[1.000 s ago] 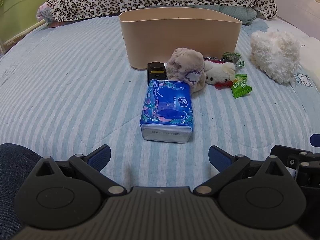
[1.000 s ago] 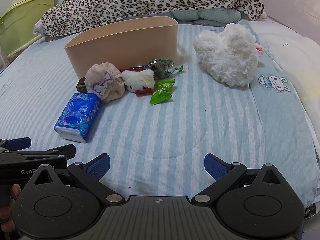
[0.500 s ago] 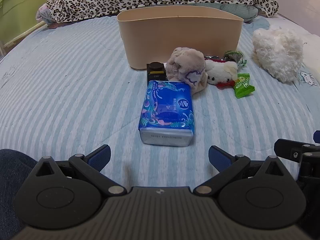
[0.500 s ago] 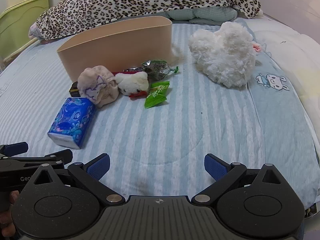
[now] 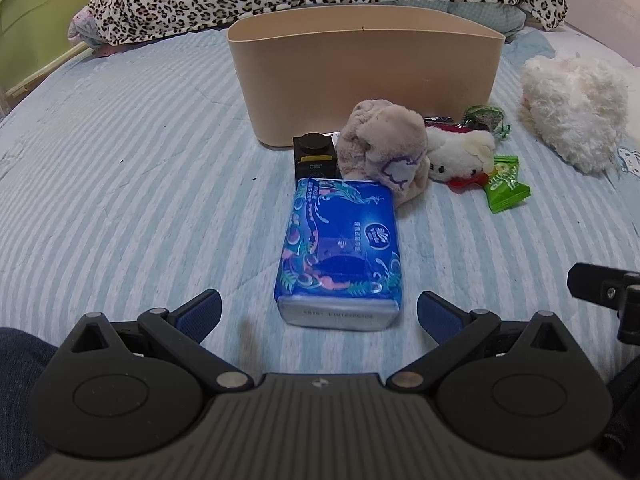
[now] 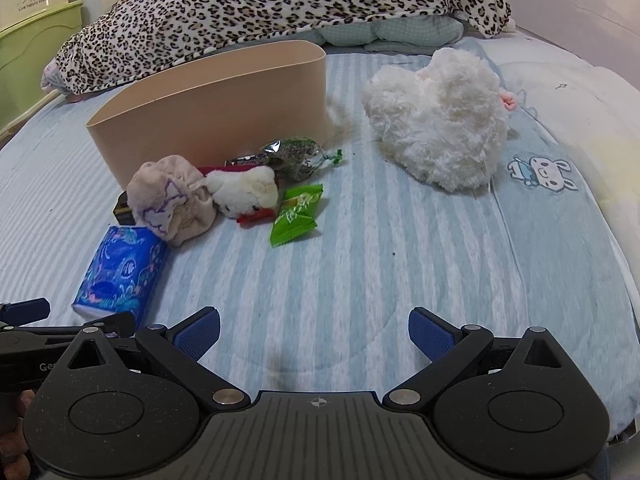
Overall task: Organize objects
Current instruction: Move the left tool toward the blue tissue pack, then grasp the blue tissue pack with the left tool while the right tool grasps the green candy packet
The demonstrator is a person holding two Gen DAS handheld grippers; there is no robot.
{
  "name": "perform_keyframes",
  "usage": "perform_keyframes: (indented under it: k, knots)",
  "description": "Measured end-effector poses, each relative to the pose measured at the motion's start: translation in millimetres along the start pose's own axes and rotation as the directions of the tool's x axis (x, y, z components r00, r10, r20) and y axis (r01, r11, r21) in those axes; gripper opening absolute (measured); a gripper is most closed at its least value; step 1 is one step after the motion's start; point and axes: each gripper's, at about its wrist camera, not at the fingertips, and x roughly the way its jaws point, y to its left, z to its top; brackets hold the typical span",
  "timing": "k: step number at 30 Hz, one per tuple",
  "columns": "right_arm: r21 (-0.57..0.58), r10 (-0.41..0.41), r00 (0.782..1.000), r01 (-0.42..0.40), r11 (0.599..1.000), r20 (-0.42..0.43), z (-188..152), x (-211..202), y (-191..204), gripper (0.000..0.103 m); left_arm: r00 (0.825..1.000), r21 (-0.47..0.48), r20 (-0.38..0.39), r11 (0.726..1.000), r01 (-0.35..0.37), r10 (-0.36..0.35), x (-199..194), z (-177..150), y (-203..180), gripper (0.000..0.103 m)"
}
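A tan oval bin (image 5: 364,76) (image 6: 212,108) stands on the striped bed. In front of it lie a blue tissue pack (image 5: 340,248) (image 6: 120,276), a beige plush (image 5: 384,144) (image 6: 172,200), a small white plush (image 5: 460,152) (image 6: 248,192), a green snack packet (image 5: 506,186) (image 6: 298,216), a dark foil packet (image 5: 484,118) (image 6: 296,152) and a small black box (image 5: 314,156). My left gripper (image 5: 319,314) is open, its jaws just short of the tissue pack's near end. My right gripper (image 6: 314,334) is open and empty over bare bedding.
A large fluffy white plush (image 5: 572,108) (image 6: 436,120) lies right of the bin. A leopard-print blanket (image 6: 280,4) covers the bed's far end. A green headboard (image 5: 36,32) stands at the left. The left gripper's body shows at the right wrist view's left edge (image 6: 48,332).
Both grippers have moved forward towards the objects. The tissue pack now sits closer to my left gripper's open jaws. Nothing has been grasped.
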Motion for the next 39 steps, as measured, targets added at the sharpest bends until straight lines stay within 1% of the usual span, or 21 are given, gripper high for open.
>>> perform_keyframes:
  k: [5,12,14,16,20,22,24,27,29,31,32,34,35,36,37,39]
  knots:
    - [-0.024,-0.003,1.0,0.004,1.0,0.03,12.6,11.6,4.2,0.102,0.999,0.002,-0.025,1.0,-0.025,0.025,16.2,6.9,1.7,0.103]
    - [-0.071,-0.018,0.999,0.021,0.997,0.045,28.4,33.7,11.6,0.101,0.999,0.013,-0.04,0.999,-0.031,0.031,33.4,14.9,2.6,0.103]
    - [-0.078,-0.016,0.999,0.018,0.997,0.037,32.4,42.0,14.4,0.098,0.998,0.017,-0.044,0.999,-0.033,0.033,39.4,16.4,2.9,0.103]
    - [-0.087,-0.019,1.0,0.021,0.996,0.024,36.5,51.7,17.1,0.092,0.999,0.014,-0.046,0.999,-0.028,0.029,45.8,18.0,3.6,0.103]
    - [-0.1,-0.035,0.999,0.035,0.994,0.002,41.6,70.2,20.8,0.087,0.999,0.009,-0.043,1.0,-0.002,0.002,57.1,23.4,7.1,0.103]
    - [-0.106,-0.038,0.999,0.037,0.994,-0.01,42.0,77.9,22.6,0.083,0.999,0.023,-0.039,1.0,0.0,0.001,61.0,25.6,8.0,0.103]
    - [-0.113,-0.047,0.999,0.045,0.993,-0.017,41.6,84.6,24.5,0.082,0.999,0.047,-0.046,0.999,0.021,-0.018,65.0,27.7,8.5,0.103]
    - [-0.113,-0.054,0.998,0.051,0.992,-0.029,41.5,94.7,27.8,0.076,0.997,0.033,-0.057,0.998,0.053,-0.051,70.2,31.8,12.8,0.103]
    - [-0.112,-0.059,0.998,0.057,0.992,-0.021,41.4,98.8,30.6,0.072,0.996,0.027,-0.059,0.997,0.069,-0.067,72.2,33.7,15.7,0.101]
    - [-0.123,-0.071,0.997,0.07,0.99,-0.006,41.7,101.9,34.0,0.068,0.997,0.032,-0.048,0.998,0.061,-0.059,71.4,34.7,16.8,0.087]
    - [-0.128,-0.075,0.997,0.075,0.989,0.0,42.0,102.9,35.3,0.067,0.998,0.04,-0.038,0.998,0.057,-0.055,70.3,35.2,17.2,0.084]
    - [-0.131,-0.082,0.997,0.083,0.988,0.01,42.5,104.6,36.4,0.06,0.998,0.047,-0.033,0.997,0.064,-0.063,69.3,37.0,18.5,0.073]
    - [-0.129,-0.083,0.996,0.084,0.988,0.013,42.3,104.9,36.6,0.058,0.997,0.049,-0.032,0.997,0.067,-0.066,68.6,38.0,19.5,0.07]
    - [-0.128,-0.08,0.997,0.081,0.988,0.016,41.7,104.5,36.7,0.048,0.997,0.05,-0.029,0.996,0.067,-0.066,68.6,39.2,20.7,0.066]
    - [-0.129,-0.08,0.997,0.081,0.988,0.02,41.7,103.7,36.8,0.038,0.997,0.05,-0.03,0.996,0.072,-0.071,68.3,40.1,21.9,0.066]
    - [-0.13,-0.079,0.996,0.082,0.988,0.028,41.1,101.8,37.2,0.037,0.996,0.043,-0.032,0.996,0.083,-0.082,68.7,40.9,23.6,0.066]
